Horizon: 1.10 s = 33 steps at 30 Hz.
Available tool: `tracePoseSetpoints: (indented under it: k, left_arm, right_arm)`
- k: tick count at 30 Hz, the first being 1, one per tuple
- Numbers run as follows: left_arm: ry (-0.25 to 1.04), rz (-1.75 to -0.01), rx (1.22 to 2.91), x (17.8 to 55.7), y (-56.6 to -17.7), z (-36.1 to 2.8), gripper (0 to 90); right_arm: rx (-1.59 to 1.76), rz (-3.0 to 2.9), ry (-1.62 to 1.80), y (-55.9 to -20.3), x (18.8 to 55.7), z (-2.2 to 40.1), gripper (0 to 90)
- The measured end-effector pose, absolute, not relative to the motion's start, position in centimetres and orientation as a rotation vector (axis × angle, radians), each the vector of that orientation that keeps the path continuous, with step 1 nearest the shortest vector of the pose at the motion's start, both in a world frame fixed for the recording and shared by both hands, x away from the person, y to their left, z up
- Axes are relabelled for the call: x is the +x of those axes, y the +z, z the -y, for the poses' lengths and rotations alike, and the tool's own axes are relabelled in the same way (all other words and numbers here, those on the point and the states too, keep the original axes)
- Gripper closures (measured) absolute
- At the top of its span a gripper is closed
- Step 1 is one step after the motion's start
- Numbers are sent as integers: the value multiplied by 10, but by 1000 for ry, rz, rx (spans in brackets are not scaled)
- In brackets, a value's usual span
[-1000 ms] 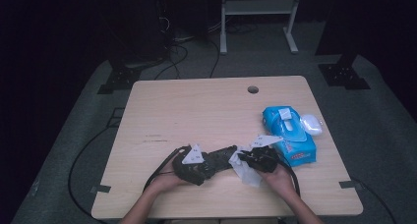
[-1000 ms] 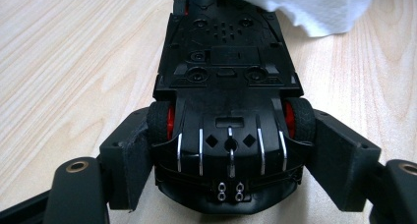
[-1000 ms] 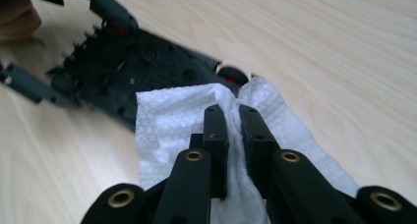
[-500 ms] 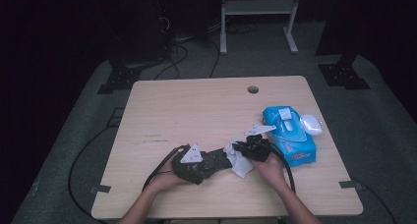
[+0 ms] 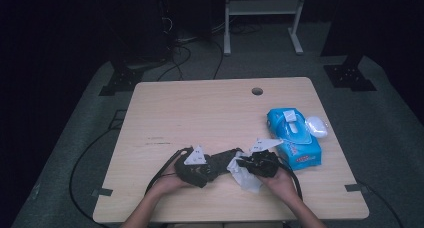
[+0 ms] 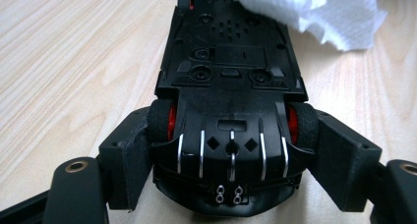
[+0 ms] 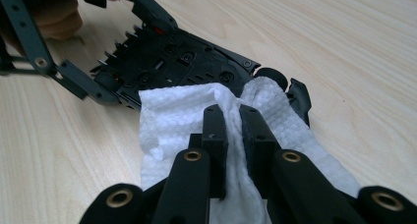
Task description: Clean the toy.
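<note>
A black toy car point(image 6: 231, 62) lies upside down near the table's front edge, its underside facing up. My left gripper point(image 6: 231, 155) is shut on it, one pad pressing on each rear wheel with red hubs. From the right, my right gripper point(image 7: 233, 121) is shut on a bunched white wipe point(image 7: 167, 116). The wipe rests on the car's point(image 7: 187, 57) other end. In the high view the left gripper point(image 5: 212, 165) and right gripper point(image 5: 241, 167) meet over the car point(image 5: 223, 159), with the wipe point(image 5: 246, 178) hanging between them.
A blue pack of wipes point(image 5: 292, 138) lies just right of my right hand, with a small white object point(image 5: 316, 125) beside it. The wooden table point(image 5: 200, 113) has a cable hole point(image 5: 257, 91) at the back. Cables trail off the front left edge.
The right gripper with the wipe slid a little up and left over the car, then came back towards the front edge. The left gripper and car kept still.
</note>
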<state>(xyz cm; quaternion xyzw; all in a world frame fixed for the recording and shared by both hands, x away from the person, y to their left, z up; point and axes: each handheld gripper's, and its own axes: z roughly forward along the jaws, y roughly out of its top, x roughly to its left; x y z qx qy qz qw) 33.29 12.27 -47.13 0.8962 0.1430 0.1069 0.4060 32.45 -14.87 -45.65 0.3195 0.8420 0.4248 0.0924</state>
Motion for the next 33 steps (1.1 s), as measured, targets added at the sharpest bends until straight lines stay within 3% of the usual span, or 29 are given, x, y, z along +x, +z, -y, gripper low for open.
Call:
tracePoseSetpoints:
  k: [13, 20, 33]
  left_arm:
    - [105, -498, 2191, 344, -471, -133, 183]
    - [140, -447, 2238, 342, -470, -132, 206]
    - [183, -409, 2261, 338, -471, -128, 240]
  right_arm:
    - [922, -2497, 1261, -461, 322, 150, 819]
    - [913, -2507, 1245, -459, 321, 145, 819]
    - [747, -2587, 1365, -447, 325, 70, 821]
